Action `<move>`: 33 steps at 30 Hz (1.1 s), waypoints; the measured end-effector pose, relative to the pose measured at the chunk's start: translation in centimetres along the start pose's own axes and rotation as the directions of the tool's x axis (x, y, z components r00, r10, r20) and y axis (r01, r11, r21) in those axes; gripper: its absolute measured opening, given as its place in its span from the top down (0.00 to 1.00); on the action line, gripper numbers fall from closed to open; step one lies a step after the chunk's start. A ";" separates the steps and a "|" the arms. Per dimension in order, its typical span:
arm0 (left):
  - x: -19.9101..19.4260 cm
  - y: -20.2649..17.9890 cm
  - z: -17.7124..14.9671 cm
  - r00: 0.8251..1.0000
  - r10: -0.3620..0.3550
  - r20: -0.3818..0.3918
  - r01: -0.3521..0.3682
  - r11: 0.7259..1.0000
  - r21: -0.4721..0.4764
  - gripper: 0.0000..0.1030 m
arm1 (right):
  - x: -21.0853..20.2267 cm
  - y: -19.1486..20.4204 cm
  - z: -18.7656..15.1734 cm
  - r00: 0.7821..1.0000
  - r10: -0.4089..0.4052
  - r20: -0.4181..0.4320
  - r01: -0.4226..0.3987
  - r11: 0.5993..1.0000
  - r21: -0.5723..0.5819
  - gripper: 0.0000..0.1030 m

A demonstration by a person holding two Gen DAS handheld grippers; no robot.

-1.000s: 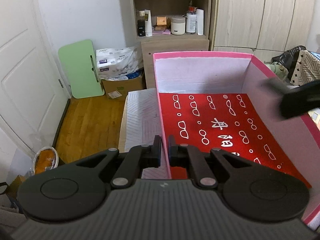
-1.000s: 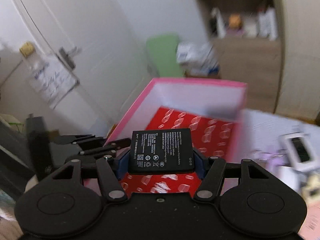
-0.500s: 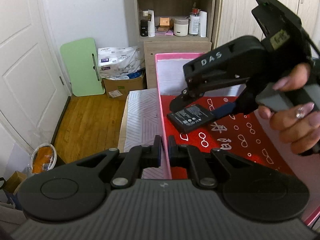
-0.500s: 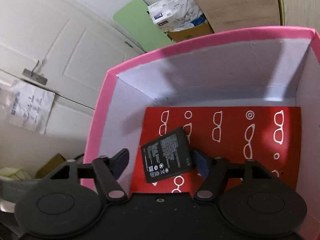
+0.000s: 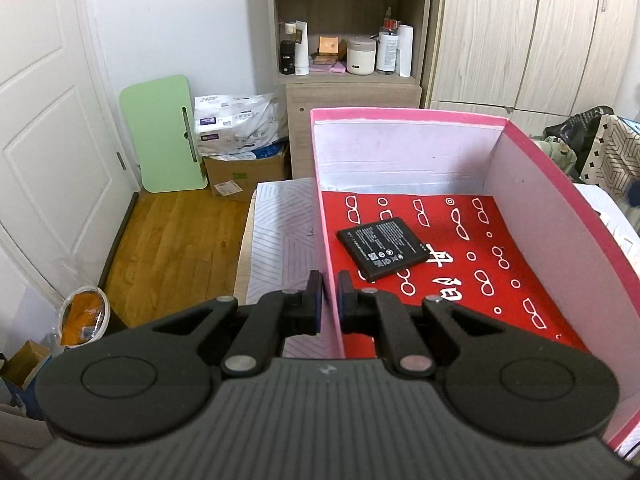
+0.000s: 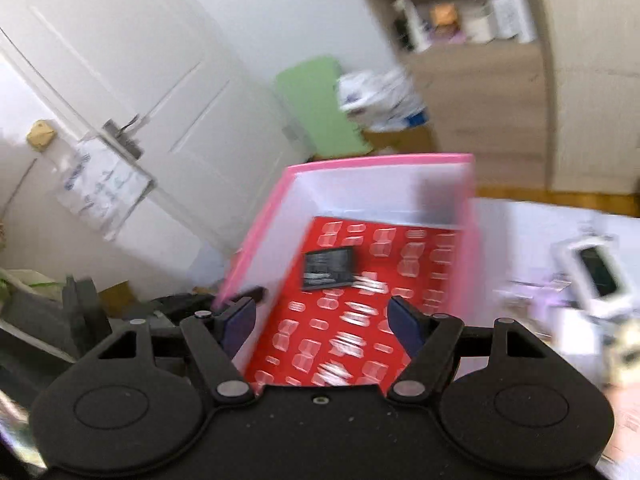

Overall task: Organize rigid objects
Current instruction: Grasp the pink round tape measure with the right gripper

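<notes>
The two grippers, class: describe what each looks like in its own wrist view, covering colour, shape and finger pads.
The left gripper is matt black plastic: a ribbed grey-black body, two round discs, angled link arms with silver pivot pins, and short fingers with dark blue pads. The right gripper has the same black build, with wider blue pads. No cables, sleeves or hands show.

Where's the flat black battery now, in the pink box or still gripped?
In. The flat black battery lies flat on the red floor of the pink cardboard box, and the right gripper stands open with nothing between its pads.
</notes>
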State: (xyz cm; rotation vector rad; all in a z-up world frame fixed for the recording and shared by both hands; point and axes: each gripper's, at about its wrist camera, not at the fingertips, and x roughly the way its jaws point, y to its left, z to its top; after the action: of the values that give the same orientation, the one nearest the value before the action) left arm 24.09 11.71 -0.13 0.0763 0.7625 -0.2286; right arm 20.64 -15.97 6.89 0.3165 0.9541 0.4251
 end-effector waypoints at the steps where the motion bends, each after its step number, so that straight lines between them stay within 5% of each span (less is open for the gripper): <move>1: 0.0 0.1 0.0 1.000 -0.002 0.001 0.002 1.000 -0.003 0.93 | -0.7 -0.6 -0.5 0.999 -0.035 0.009 0.035 0.999 -0.004 0.25; 6: 0.0 0.1 0.0 1.000 -0.007 0.003 0.007 1.000 -0.008 0.93 | -2.7 -5.9 -4.0 0.971 -0.238 0.011 0.238 0.970 0.050 0.25; 14: 0.2 0.0 0.0 1.000 -0.006 0.004 0.006 1.000 -0.008 0.93 | -3.4 -12.8 -7.8 0.874 -0.485 0.017 0.480 0.869 0.122 0.25; 19: 0.2 0.1 0.0 1.000 -0.005 0.003 0.005 1.000 -0.006 0.93 | -2.2 -15.8 -8.4 0.866 -0.500 -0.032 0.500 0.858 0.117 0.29; 23: 0.2 0.0 0.0 1.000 -0.001 0.003 0.001 1.000 -0.001 0.93 | -1.7 -16.5 -8.5 0.883 -0.469 -0.027 0.470 0.879 0.077 0.25; 29: 0.2 0.1 0.1 1.000 -0.003 0.003 0.003 1.000 -0.004 0.93 | 0.1 -16.9 -8.5 0.881 -0.463 -0.092 0.456 0.885 -0.088 0.22; 33: 0.2 0.0 0.0 1.000 0.001 0.003 -0.001 1.000 0.002 0.93 | 0.7 -17.8 -8.1 0.884 -0.460 -0.081 0.458 0.888 -0.043 0.22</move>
State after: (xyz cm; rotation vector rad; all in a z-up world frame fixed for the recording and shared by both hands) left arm 24.22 11.73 -0.27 0.0778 0.7595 -0.2283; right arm 17.91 -30.61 -5.84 0.0419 1.0748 0.0123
